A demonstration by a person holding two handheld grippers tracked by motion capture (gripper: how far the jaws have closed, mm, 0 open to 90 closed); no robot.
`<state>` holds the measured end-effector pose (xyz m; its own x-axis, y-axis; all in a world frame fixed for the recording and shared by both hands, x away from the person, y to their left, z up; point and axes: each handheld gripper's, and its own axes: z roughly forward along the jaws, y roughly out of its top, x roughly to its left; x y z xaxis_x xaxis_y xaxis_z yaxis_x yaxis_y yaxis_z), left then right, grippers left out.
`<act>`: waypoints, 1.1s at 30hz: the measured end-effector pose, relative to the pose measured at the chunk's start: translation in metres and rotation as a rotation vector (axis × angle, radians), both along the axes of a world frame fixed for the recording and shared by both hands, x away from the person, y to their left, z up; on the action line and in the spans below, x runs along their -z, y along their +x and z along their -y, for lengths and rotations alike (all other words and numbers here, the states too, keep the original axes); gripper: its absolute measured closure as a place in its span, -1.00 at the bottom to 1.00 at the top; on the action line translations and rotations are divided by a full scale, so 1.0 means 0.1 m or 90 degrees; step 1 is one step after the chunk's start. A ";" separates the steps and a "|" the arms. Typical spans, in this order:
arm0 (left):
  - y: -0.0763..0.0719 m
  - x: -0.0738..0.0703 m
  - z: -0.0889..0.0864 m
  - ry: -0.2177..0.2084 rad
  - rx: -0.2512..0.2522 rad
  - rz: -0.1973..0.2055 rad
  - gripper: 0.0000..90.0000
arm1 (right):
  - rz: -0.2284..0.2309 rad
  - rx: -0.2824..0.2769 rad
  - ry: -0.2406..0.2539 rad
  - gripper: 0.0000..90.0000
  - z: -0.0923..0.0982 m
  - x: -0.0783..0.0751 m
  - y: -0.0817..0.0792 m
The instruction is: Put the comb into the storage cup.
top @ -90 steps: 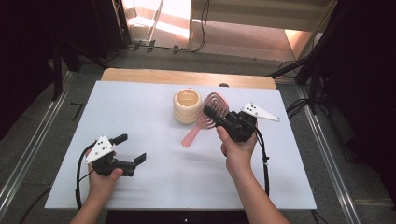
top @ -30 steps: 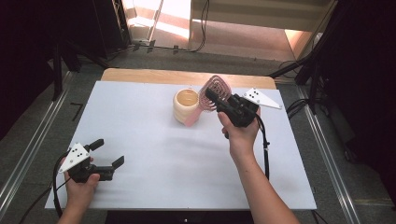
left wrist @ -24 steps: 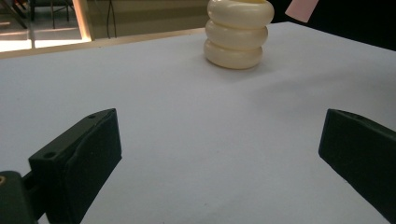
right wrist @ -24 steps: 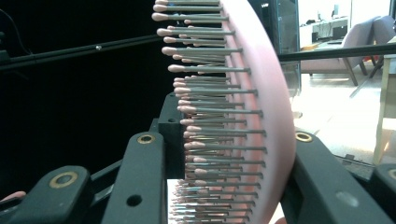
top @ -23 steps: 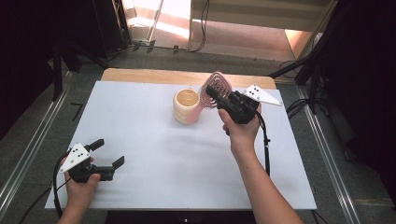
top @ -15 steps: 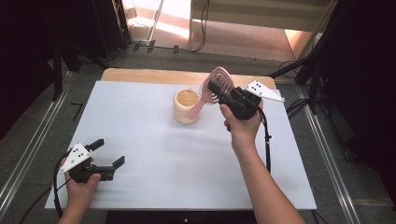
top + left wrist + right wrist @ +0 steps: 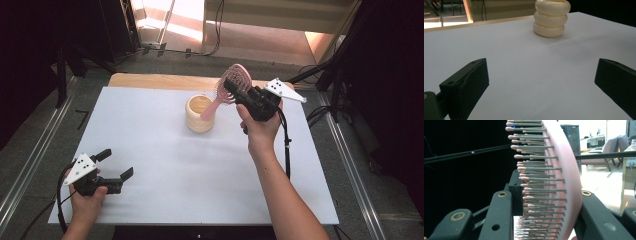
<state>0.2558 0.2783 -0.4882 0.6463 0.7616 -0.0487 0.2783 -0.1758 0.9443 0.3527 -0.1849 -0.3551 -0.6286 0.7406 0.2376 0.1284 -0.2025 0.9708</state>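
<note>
A white desk (image 7: pixel 165 135) carries a cream ribbed cup (image 7: pixel 199 113), which stands upright toward the far middle of the surface. In the left gripper view the cup (image 7: pixel 552 18) shows as three stacked rounded rings, well beyond the jaws.

The right gripper (image 7: pixel 234 91) is raised above the far right part of the desk, held in the person's right hand (image 7: pixel 260 131), and it is clamped on a pink hairbrush (image 7: pixel 232 85). The jaws close on the round head of the brush. From there the brush slants down and to the left, and its handle end reaches the mouth of the cup; whether the tip is inside the cup or just over its rim cannot be told from the high view. In the right gripper view the hairbrush (image 7: pixel 564 177) stands edge-on between the two black jaws, its pink back toward the right jaw and its rows of ball-tipped bristles pointing toward the left jaw.

The left gripper (image 7: pixel 119 165) rests low at the near left corner of the desk, held in the person's left hand (image 7: pixel 87 200), well apart from the cup. Its jaws stand wide apart with nothing between them, and bare white desk shows in the gap in the left gripper view.
</note>
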 end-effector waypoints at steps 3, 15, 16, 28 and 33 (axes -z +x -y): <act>0.00 0.00 0.00 -0.001 0.002 0.000 -1.00 | 0.002 0.003 -0.004 0.39 0.00 -0.01 0.02; 0.00 0.00 0.00 0.000 0.004 -0.001 -1.00 | 0.008 0.009 -0.008 0.39 -0.01 -0.05 0.10; 0.00 0.00 0.00 0.001 0.003 -0.002 -1.00 | 0.008 0.010 -0.008 0.39 -0.01 -0.05 0.10; 0.00 0.00 0.00 0.000 0.003 0.000 -1.00 | 0.010 0.020 -0.004 0.39 -0.01 -0.02 0.20; 0.00 0.00 0.00 0.000 0.004 0.000 -1.00 | 0.009 0.022 -0.007 0.39 -0.02 -0.01 0.24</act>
